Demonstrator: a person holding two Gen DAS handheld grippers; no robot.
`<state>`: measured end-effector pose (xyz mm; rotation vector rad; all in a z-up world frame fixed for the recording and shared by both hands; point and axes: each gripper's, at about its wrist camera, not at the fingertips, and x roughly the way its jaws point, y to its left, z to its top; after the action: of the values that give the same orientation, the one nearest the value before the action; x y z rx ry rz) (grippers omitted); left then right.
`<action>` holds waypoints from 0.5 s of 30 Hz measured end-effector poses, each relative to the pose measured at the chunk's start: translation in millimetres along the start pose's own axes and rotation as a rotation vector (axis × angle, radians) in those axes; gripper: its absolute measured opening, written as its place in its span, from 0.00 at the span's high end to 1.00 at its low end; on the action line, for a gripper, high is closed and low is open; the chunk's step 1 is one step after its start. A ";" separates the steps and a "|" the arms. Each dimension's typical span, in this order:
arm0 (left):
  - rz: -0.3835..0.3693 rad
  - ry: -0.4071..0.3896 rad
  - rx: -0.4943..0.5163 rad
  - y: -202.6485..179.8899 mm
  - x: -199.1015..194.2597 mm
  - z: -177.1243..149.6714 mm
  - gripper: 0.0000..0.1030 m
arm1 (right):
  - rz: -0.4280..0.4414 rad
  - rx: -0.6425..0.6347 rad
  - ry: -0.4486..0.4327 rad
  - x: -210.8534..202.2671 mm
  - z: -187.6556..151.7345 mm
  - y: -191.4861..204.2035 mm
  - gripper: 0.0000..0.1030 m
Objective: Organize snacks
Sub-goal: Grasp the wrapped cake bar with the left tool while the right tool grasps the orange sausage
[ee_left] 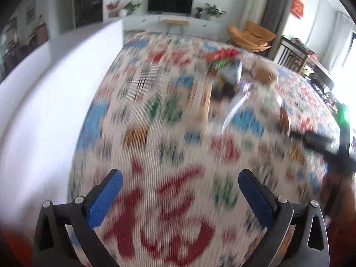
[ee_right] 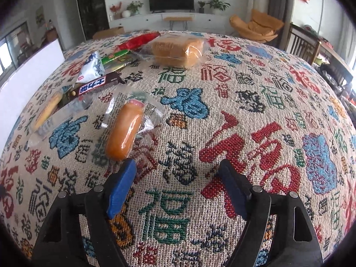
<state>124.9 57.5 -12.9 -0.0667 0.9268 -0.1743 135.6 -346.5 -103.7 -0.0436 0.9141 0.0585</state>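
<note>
Woven cloth (ee_right: 222,102) with red, blue and green characters covers the bench; snacks sit in the left and far part of the right wrist view. From the left: flat biscuit pack (ee_right: 45,111) near the cloth edge; white-blue sachet (ee_right: 91,69); dark chocolate bar (ee_right: 95,86) just beside it; green wrapper (ee_right: 115,55) and red packet (ee_right: 138,40) behind; wrapped sausage bun (ee_right: 124,131) nearer, just ahead of the left blue pad; bagged bread loaf (ee_right: 178,51) at the far side. Right gripper (ee_right: 178,171) low over bare cloth, jaws wide apart, nothing between them. Left gripper (ee_left: 180,178) jaws also apart and empty; left wrist view heavily motion-blurred, so the snack pile (ee_left: 224,66) shows only as smears, probably the same packets.
</note>
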 end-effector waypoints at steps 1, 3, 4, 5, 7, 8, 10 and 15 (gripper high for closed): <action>-0.017 -0.004 0.011 -1.9 2.8 15.2 0.01 | 0.002 0.004 0.001 -0.2 0.1 -0.6 0.21; -0.036 -0.014 0.044 -6.7 15.1 45.7 0.01 | 0.002 0.004 0.001 1.9 1.2 -3.7 0.21; -0.025 -0.010 0.071 -10.3 26.2 60.6 0.03 | 0.001 0.003 0.001 2.1 1.5 -3.5 0.21; -0.003 0.003 0.099 -13.6 40.1 72.7 0.07 | 0.001 0.003 0.001 2.3 1.8 -3.6 0.21; 0.008 0.075 0.150 -24.1 70.9 88.4 0.21 | 0.002 0.004 0.001 2.2 1.6 -2.8 0.21; 0.004 0.117 0.170 -29.7 86.4 91.9 0.24 | 0.002 0.004 0.001 2.3 1.6 -3.0 0.21; 0.003 0.176 0.198 -39.1 111.7 93.1 0.46 | 0.002 0.004 0.001 2.3 1.8 -2.6 0.21; 0.003 0.130 0.130 -25.0 107.5 90.6 0.72 | 0.002 0.004 0.001 2.4 1.9 -2.4 0.20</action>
<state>257.5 12.1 -40.2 0.0671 1.0426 -0.2382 138.8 -348.7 -104.4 -0.0385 0.9152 0.0588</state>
